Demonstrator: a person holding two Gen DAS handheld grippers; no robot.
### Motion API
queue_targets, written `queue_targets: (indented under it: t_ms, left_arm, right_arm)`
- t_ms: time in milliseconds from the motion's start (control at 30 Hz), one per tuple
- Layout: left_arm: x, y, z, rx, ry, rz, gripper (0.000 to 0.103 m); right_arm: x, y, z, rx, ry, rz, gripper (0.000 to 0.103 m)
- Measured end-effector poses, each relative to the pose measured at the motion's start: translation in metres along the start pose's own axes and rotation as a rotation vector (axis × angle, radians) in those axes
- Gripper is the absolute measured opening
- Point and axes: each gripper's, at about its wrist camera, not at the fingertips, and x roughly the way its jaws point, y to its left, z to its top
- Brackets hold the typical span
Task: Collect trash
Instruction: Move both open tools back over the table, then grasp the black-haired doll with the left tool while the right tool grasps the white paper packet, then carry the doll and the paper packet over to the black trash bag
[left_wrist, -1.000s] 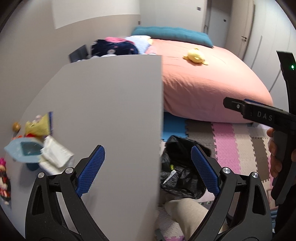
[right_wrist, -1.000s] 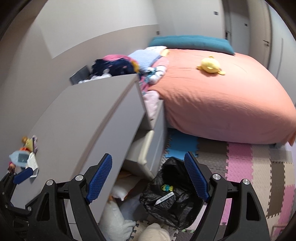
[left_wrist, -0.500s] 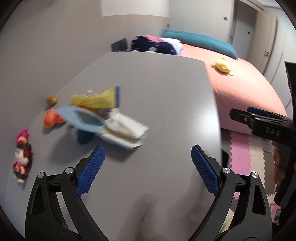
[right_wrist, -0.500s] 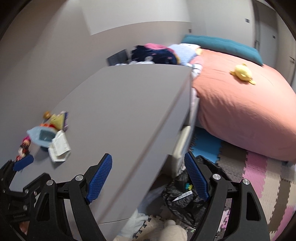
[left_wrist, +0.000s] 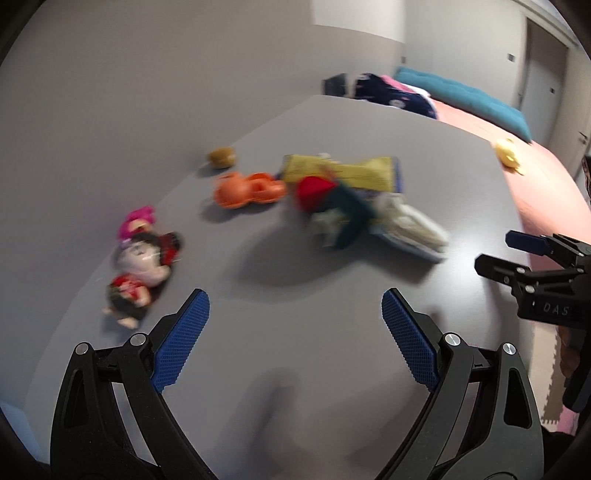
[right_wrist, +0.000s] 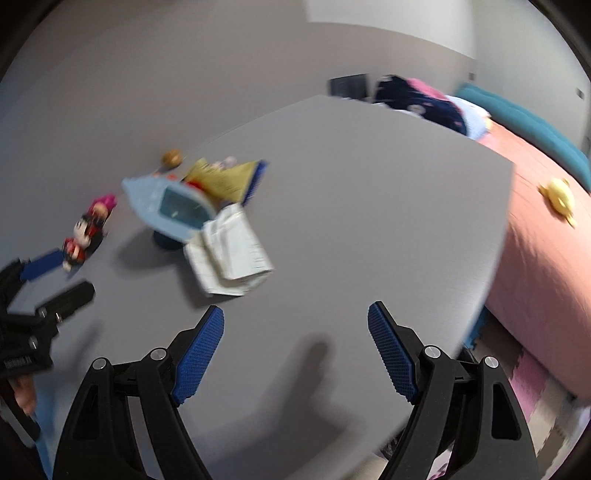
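A pile of trash lies on the grey dresser top: a white folded paper, a light blue package and a yellow wrapper. The left wrist view blurs the same pile: the yellow wrapper, the white paper and a red and dark green piece. My left gripper hangs open and empty in front of the pile, short of it. My right gripper is open and empty just short of the white paper. Each gripper shows in the other's view: the right gripper and the left gripper.
Toys lie beside the trash: a small doll, an orange toy and a brown ball. To the right are a pink bed with a yellow plush and foam floor mats. A grey wall runs behind the dresser.
Both grippers have swung left from the dresser's edge to over its top. The trash pile and toys are now closer and central. The black bag on the floor has left both views.
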Motion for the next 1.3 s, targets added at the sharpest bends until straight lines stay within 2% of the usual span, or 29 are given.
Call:
queue_targets:
  t_ms: [200, 400, 667, 767, 933, 967, 1067, 1167, 1300]
  left_arm:
    - [0.005, 0.05, -0.006, -0.046, 0.016, 0.074, 0.092]
    - [0.023, 0.085, -0.005, -0.086, 0.045, 0.124, 0.092]
    - [0.056, 0.115, 0.003, -0.13, 0.089, 0.142, 0.092]
    - [0.071, 0.122, 0.007, -0.142, 0.118, 0.137, 0.092]
    - [0.085, 0.132, 0.004, -0.169, 0.167, 0.131, 0.092]
    - [0.085, 0.133, 0.003, -0.178, 0.164, 0.127, 0.089]
    - [0.079, 0.135, 0.0, -0.203, 0.158, 0.099, 0.071]
    - [0.073, 0.134, -0.003, -0.216, 0.158, 0.094, 0.058]
    - [0.062, 0.126, -0.011, -0.215, 0.142, 0.114, 0.057]
  right_arm:
    - [0.026, 0.03, 0.012, -0.111, 0.03, -0.025, 0.081]
    - [0.049, 0.041, 0.022, -0.183, 0.047, -0.052, 0.081]
    - [0.06, 0.047, 0.033, -0.234, 0.033, -0.029, 0.08]
    - [0.061, 0.046, 0.034, -0.228, 0.051, 0.025, 0.068]
    - [0.059, 0.044, 0.036, -0.225, 0.067, 0.031, 0.051]
    - [0.058, 0.044, 0.035, -0.225, 0.069, 0.034, 0.047]
    - [0.055, 0.042, 0.032, -0.215, 0.078, 0.05, 0.037]
    - [0.05, 0.04, 0.027, -0.192, 0.091, 0.087, 0.035]
    - [0.038, 0.041, 0.018, -0.19, 0.082, 0.118, 0.034]
